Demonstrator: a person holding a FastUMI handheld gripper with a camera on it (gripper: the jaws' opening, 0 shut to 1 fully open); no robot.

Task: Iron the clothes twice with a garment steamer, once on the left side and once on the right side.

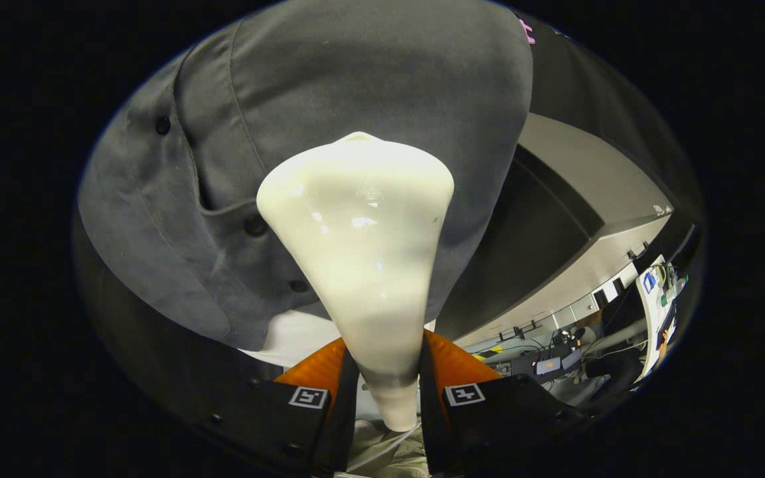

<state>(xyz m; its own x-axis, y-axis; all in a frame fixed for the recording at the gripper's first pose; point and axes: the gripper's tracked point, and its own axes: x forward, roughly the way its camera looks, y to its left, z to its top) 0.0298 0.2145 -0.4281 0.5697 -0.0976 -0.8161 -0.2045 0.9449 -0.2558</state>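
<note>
A cream-white garment steamer point(359, 252) rises from between my fingers, its narrow handle clamped between both of them. My gripper point(388, 372) is shut on that handle. The steamer's wide head presses against a dark grey buttoned shirt point(329, 99) hanging just ahead, to the right of its button placket. Several dark buttons run down the placket to the left of the head. A white layer point(293, 338) shows under the shirt's hem, just above my left finger.
The booth's black cloth wall point(595, 99) hangs behind the shirt to the right. Past it stand a grey partition point(588, 172) and a cluttered desk point(555, 362) with cables and equipment. A thin cord point(382, 448) trails below the steamer handle.
</note>
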